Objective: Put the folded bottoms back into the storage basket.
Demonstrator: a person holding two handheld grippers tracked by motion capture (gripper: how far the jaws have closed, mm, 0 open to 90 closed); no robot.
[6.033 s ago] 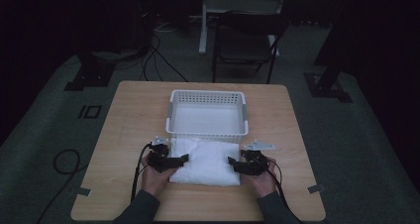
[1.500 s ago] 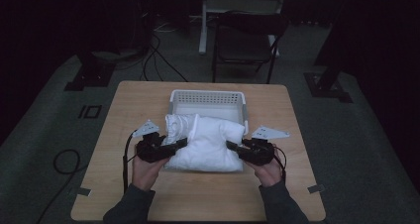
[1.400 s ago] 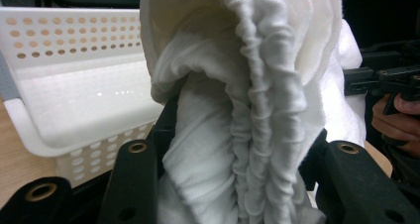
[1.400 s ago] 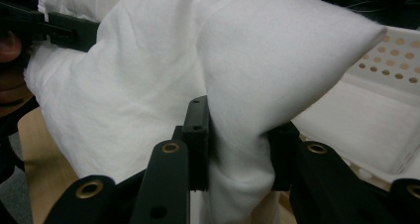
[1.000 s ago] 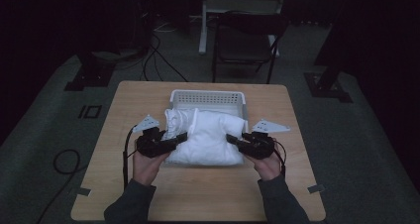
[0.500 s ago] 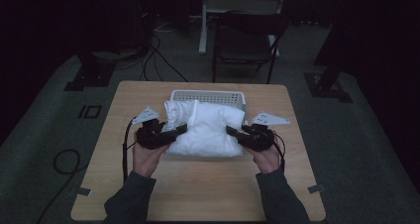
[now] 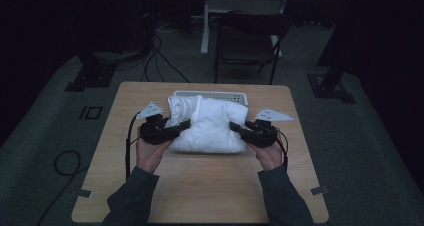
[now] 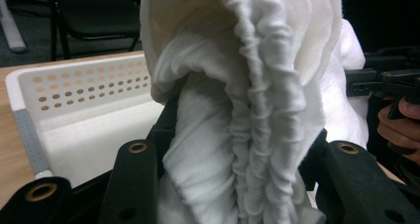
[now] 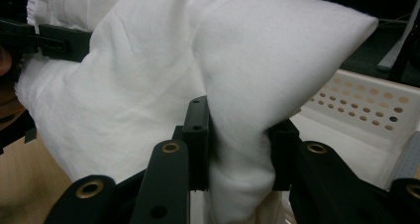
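Note:
A folded white cloth bundle (image 7: 210, 123) hangs lifted between both grippers, over the near part of a white perforated basket (image 7: 231, 95). My left gripper (image 7: 183, 124) is shut on the cloth's left end, and its view has the bunched, gathered fabric (image 8: 242, 115) pinched between the black jaws. My right gripper (image 7: 235, 127) is shut on the right end, with a puffed corner of the cloth (image 9: 237, 85) squeezed between its jaws. The basket's inside (image 8: 94, 130) lies just beyond and below the cloth.
The basket (image 9: 366, 110) stands at the back middle of a light wooden table (image 7: 200, 186). Bare tabletop lies in front of the hands. A dark chair (image 7: 247, 41) and cables on the floor are behind the table.
Six seconds ago the cloth lay flat on the table before the basket. Both grippers have since lifted it and carried it forward, so it now hangs over the basket's near edge.

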